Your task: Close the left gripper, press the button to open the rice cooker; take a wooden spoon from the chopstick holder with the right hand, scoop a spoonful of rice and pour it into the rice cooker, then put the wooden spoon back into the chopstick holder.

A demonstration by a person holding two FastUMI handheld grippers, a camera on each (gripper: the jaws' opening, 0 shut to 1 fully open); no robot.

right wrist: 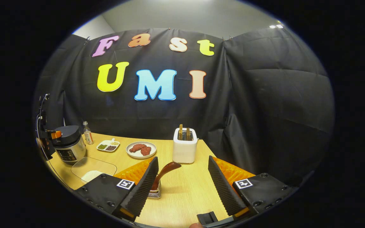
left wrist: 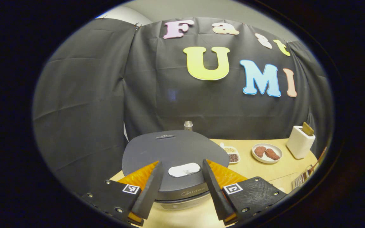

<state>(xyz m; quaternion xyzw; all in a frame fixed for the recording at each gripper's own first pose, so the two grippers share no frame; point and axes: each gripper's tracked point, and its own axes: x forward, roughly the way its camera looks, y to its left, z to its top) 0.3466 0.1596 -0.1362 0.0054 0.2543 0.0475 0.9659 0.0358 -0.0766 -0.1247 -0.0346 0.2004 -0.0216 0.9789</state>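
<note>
Left gripper [left wrist: 182, 186]: jaws spread wide, holding nothing, poised over the front edge of the rice cooker [left wrist: 173, 152], one finger to each side of the pale oval button [left wrist: 184, 169] on its closed dark lid.
Right gripper [right wrist: 182, 186]: jaws likewise parted and empty, low over the wooden table [right wrist: 188, 190].
Wooden spoon [right wrist: 165, 172]: stands tilted in the chopstick holder [right wrist: 155, 192], just beside the right gripper's left finger (contact cannot be told).
Rice: a pale heap in a clear tray [right wrist: 90, 169], near the cooker in the right gripper view.
Farther out: white toaster [right wrist: 185, 147] with slices in its slots, plate of meat [right wrist: 141, 149], small divided dish [right wrist: 108, 146], bottle [right wrist: 88, 133] by the cooker.
</note>
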